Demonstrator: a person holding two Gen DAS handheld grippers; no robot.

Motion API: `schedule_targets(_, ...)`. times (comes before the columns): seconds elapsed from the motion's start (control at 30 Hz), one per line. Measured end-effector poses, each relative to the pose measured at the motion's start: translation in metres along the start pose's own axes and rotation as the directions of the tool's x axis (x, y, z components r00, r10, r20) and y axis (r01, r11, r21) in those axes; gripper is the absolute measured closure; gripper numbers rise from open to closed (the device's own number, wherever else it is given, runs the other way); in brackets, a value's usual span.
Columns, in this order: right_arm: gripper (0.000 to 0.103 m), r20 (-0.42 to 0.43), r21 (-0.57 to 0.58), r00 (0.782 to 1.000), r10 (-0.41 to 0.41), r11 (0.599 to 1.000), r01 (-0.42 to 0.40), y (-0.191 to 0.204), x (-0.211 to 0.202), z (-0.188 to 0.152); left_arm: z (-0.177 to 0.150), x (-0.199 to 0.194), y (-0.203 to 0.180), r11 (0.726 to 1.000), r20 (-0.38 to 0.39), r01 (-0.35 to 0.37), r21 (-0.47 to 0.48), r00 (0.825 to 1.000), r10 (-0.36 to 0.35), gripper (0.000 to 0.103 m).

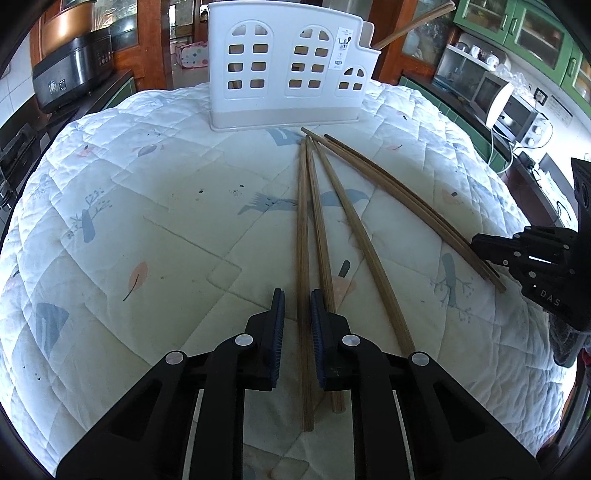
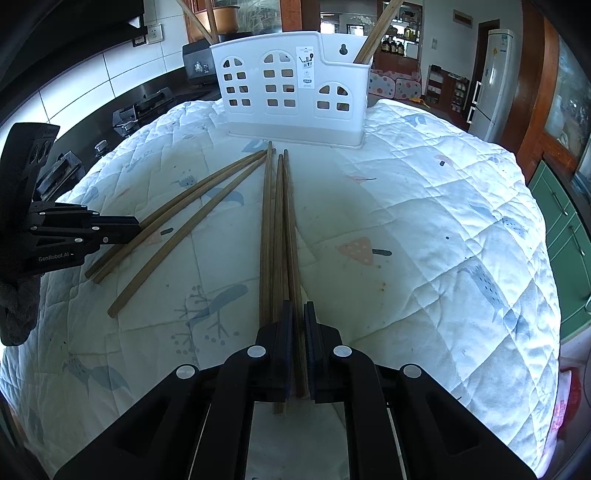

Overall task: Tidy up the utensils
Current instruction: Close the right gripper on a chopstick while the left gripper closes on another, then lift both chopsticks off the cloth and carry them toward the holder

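While six wooden chopsticks (image 1: 314,229) are lying loose on the quilted counter (image 1: 147,221) before the white caddy (image 1: 288,70), the pick-up step is underway: the left tool (image 1: 297,314) is straddling one stick, jaws apart, and the right tool (image 2: 298,325) is pinching another. Next, probably, comes closing, lifting and dropping them upright beside those already in the caddy.

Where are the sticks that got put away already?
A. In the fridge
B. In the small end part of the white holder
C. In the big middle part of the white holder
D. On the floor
B: two or so chopsticks lean out of the holder's low end compartment, the big sections showing none.
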State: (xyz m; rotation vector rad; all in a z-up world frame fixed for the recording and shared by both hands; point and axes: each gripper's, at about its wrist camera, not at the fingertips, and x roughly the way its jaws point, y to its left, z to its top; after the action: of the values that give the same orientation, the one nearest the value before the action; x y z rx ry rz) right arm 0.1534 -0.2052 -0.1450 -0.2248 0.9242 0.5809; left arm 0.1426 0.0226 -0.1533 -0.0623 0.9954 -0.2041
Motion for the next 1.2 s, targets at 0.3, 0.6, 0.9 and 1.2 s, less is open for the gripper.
schedule_targets(0.3, 0.096, -0.004, -0.001, 1.0, 0.006, 1.0, -0.006, 0.001, 0.0, -0.002, 0.006, 0.004, -0.006, 0.999, -0.043, -0.017, 0.038, 0.999, 0.019, 0.089)
schedule_targets(0.6, 0.096, 0.001, -0.002, 1.0, -0.001, 1.0, 0.001, 0.003, 0.004, -0.005, 0.009, 0.003, -0.008, 0.998, -0.042, -0.046, 0.036, 0.998, 0.047, 0.098)
schedule_targets(0.9, 0.096, 0.032, 0.011, 0.999, -0.025, 1.0, 0.025, 0.008, -0.009, -0.006, 0.008, -0.006, -0.003, 0.999, -0.013, -0.031, -0.007, 0.999, 0.031, 0.098)
schedule_targets(1.2, 0.096, 0.159, 0.025, 0.986, -0.042, 0.999, 0.038, 0.018, -0.062, 0.015, 0.015, -0.035, 0.0, 0.999, 0.029, 0.019, -0.036, 0.999, -0.018, 0.098)
